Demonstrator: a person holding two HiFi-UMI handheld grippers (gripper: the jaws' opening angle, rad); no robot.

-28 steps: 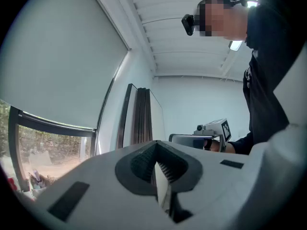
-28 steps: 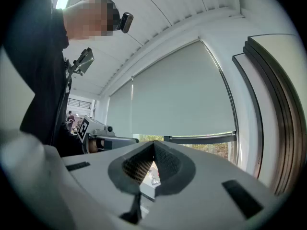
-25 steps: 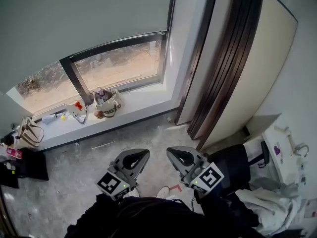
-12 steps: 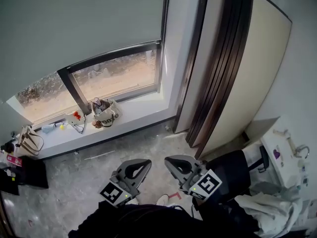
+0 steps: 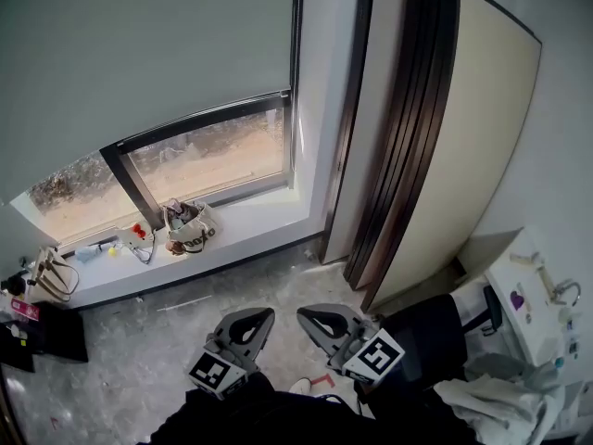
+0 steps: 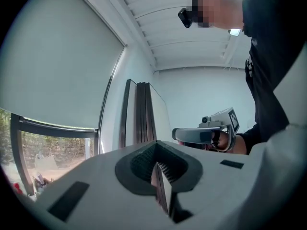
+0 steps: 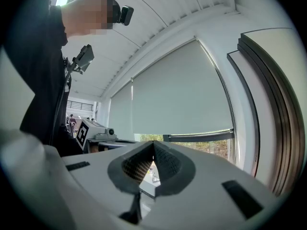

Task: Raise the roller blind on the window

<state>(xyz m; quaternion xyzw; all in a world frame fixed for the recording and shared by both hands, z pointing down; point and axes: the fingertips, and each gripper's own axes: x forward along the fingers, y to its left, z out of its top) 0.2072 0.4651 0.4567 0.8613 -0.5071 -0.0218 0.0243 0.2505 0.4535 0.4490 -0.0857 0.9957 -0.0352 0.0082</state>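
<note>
Windowsill [image 5: 264,215] beneath roller blind [image 5: 139,54] holds a filled tote [image 5: 193,234].

roller blind [image 5: 139,44]: pale grey | mostly lowered | window [image 5: 199,156]: bottom strip uncovered above sill

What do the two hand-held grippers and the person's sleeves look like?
The left hand-held gripper and right hand-held gripper are light grey moulded shells with dark grey ribbed pads. Each carries a white cube with black square markers. The sleeves are black. No cables show.
</note>
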